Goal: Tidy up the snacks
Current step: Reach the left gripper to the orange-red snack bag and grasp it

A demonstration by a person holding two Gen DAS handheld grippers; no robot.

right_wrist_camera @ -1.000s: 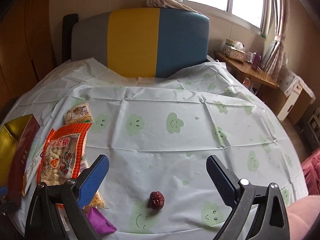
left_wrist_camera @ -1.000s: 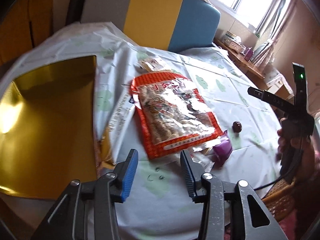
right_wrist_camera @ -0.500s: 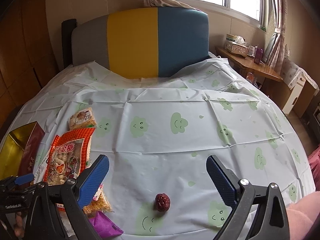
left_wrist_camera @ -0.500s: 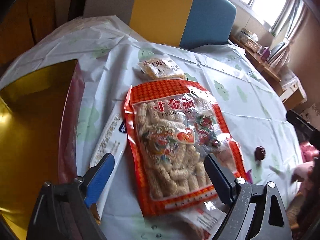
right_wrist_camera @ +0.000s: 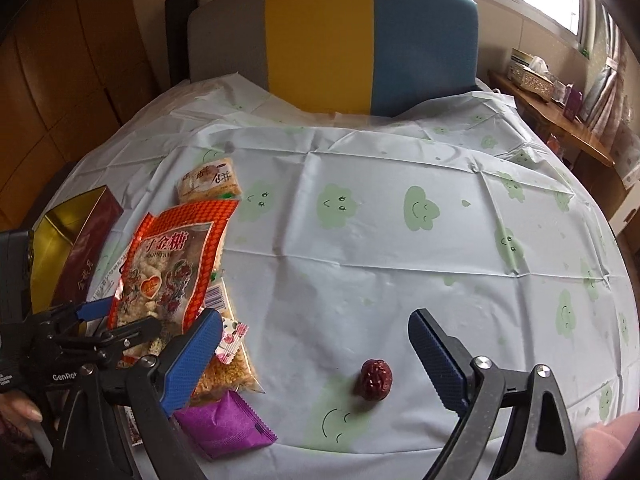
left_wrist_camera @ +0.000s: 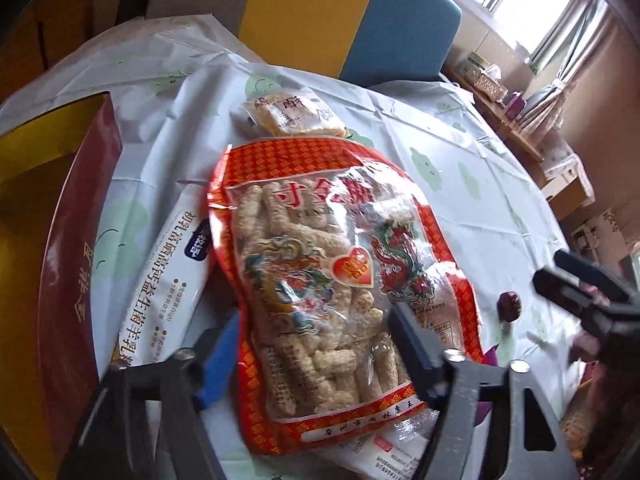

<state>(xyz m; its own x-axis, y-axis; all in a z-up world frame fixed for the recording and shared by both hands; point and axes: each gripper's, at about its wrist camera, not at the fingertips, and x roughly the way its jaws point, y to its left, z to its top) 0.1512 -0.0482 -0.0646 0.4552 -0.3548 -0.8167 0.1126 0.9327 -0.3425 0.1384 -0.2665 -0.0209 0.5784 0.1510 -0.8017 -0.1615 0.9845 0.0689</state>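
A big red snack bag (left_wrist_camera: pixel 328 280) of puffed sticks lies on the table, also in the right wrist view (right_wrist_camera: pixel 168 272). My left gripper (left_wrist_camera: pixel 316 344) is open, its fingers on either side of the bag's near end; it shows from the right wrist view (right_wrist_camera: pixel 116 316). A red and gold box (left_wrist_camera: pixel 56 240) stands open to the left. My right gripper (right_wrist_camera: pixel 316 356) is open and empty above a red date (right_wrist_camera: pixel 375 379). A white packet (left_wrist_camera: pixel 168 280), a small biscuit pack (left_wrist_camera: pixel 292 118) and a purple sachet (right_wrist_camera: pixel 224 428) lie around the bag.
The round table (right_wrist_camera: pixel 400 240) has a pale cloth with green cloud faces. A grey, yellow and blue chair back (right_wrist_camera: pixel 340 44) stands behind it. A wooden side shelf (right_wrist_camera: pixel 552 120) is at the far right.
My left gripper has opened wide and moved forward and down onto the red snack bag. My right gripper has dropped slightly toward the date.
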